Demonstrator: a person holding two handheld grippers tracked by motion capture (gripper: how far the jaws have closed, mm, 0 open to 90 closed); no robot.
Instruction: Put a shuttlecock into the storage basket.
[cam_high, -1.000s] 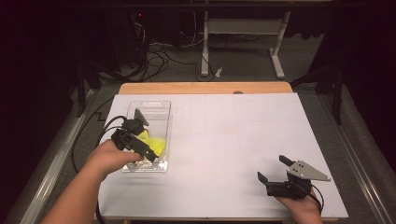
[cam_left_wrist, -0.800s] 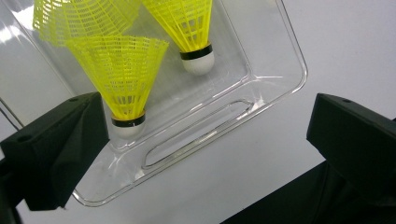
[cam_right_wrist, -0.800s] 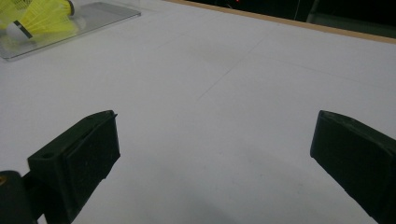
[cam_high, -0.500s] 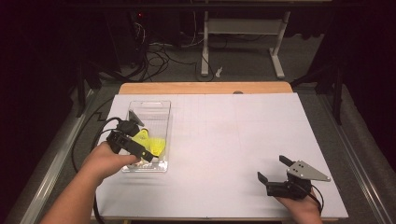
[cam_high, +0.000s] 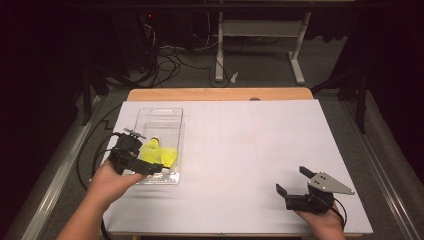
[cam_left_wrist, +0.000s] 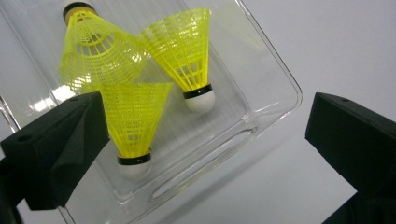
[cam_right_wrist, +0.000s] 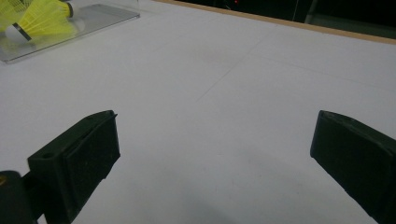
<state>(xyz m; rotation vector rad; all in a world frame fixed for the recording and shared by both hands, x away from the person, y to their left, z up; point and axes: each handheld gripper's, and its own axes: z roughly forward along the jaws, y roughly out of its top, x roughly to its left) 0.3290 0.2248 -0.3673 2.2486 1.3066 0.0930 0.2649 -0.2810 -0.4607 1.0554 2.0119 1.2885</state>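
Count: three yellow shuttlecocks, all inside one clear plastic tray (cam_high: 170, 117) at the left side of the white table sheet (cam_high: 250, 150). Two grippers, one per hand.

In your left gripper view the three sit bunched at one end of the tray: nearest shuttlecock (cam_left_wrist: 133, 123) cork-down toward you, middle shuttlecock (cam_left_wrist: 187, 51) just beside it with its white cork pointing the same way, far shuttlecock (cam_left_wrist: 93, 44) behind them with its cork pointing away. Their skirts overlap; I can't tell whether they actually touch.

Your left gripper (cam_high: 150, 167) is at the tray's near end, jaws spread wide, holding nothing. One jaw sits in front of the nearest shuttlecock's skirt and covers its edge; the other jaw is out past the tray wall, over bare sheet.

Your right gripper (cam_high: 292, 182) is at the near right of the sheet, well apart from the tray, jaws also wide open and empty, with bare sheet between them.

Hard to read: from the high view the shuttlecocks merge into one yellow blob, so no count from there. In your right gripper view the tray is cut off at the top left corner, with part of one shuttlecock visible. The tray's far end is transparent and washed out.
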